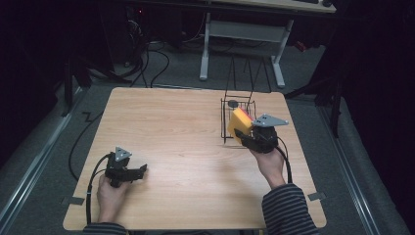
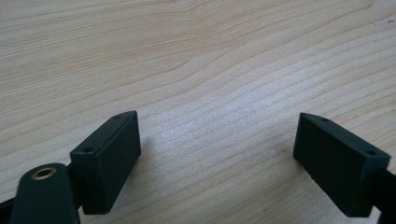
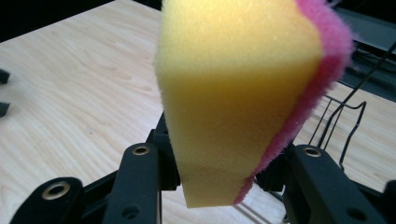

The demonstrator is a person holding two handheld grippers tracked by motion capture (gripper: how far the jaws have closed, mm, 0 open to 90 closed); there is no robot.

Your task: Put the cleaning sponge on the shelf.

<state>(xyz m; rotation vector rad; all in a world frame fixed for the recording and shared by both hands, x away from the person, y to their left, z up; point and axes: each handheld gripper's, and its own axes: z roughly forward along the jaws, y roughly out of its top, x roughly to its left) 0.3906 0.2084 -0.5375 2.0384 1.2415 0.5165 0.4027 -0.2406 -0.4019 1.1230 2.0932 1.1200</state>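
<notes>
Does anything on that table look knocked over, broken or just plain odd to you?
Nothing looks spilled or broken. The one odd sight is the yellow and pink sponge, squeezed out of shape between the jaws of the right gripper beside the black wire rack. The left gripper rests open on bare wooden table.

The black wire rack (image 1: 238, 120) stands toward the far right of the light wooden tabletop (image 1: 171, 127), the one obstacle there. Left of the rack and nearer than it, bare wood lies open. The yellow-and-pink sponge (image 1: 241, 125), clamped in the right tongs (image 1: 243, 134), crowds the rack's near side.
</notes>
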